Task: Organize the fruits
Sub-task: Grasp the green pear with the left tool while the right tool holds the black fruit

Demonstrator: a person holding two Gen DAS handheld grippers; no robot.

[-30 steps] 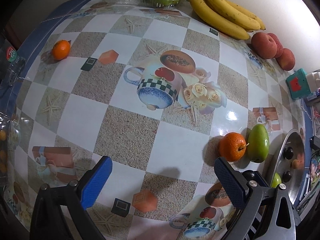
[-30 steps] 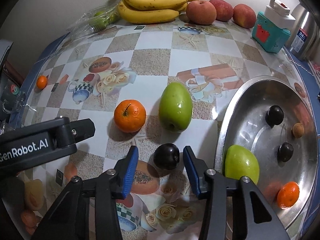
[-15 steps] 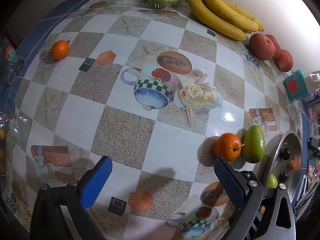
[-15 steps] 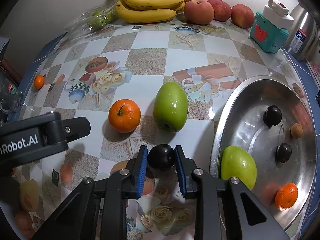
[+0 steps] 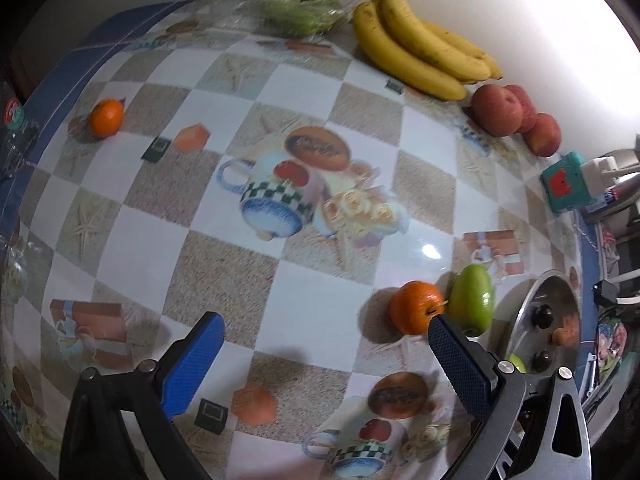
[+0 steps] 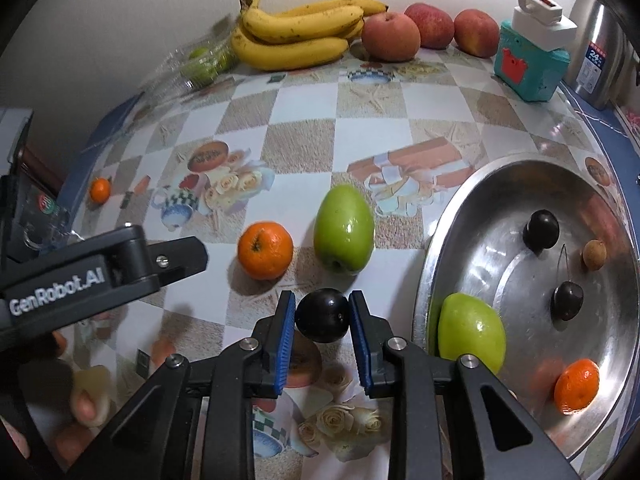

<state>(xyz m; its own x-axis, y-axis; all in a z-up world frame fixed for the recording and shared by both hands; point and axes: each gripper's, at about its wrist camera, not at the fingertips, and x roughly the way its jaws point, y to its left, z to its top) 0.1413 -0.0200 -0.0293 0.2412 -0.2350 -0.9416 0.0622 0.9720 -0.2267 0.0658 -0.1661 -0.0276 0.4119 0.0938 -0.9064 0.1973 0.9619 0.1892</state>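
Right gripper [image 6: 322, 326]: I am holding its blue fingers [image 6: 285, 336] clamped on the dark plum [image 6: 322, 314], one pad pressing each side of it.
Dark plum: it is sitting between the pads just over the counter [image 6: 304, 136]; I cannot tell whether it is touching the patterned cloth.
Left gripper [image 5: 326, 358]: I am keeping its fingers [image 5: 192, 364] spread wide over a bare patch of checked cloth, gripping nothing.
Orange [image 6: 265, 250]: it is lying on the counter just beyond the plum, to the left, apart from it.
Green mango [image 6: 344, 229]: it is resting just right of the orange, near the metal bowl [image 6: 436, 248] but not touching it.
Metal bowl: it is standing at the right edge and is carrying a second green fruit [image 6: 471, 332], two more dark plums [image 6: 541, 229], a small brown fruit [image 6: 594, 255] and a small orange [image 6: 577, 385].
Back of counter: bananas [image 6: 296, 36] are lying against the wall, with three red apples [image 6: 391, 37] beside them on the right and a clear pack of green fruit [image 6: 204, 65] on the left.
Far left: a lone small tangerine [image 5: 105, 117] is sitting well apart from everything else.
Teal box [image 6: 528, 66]: it is standing near the apples, with a white plug on top.
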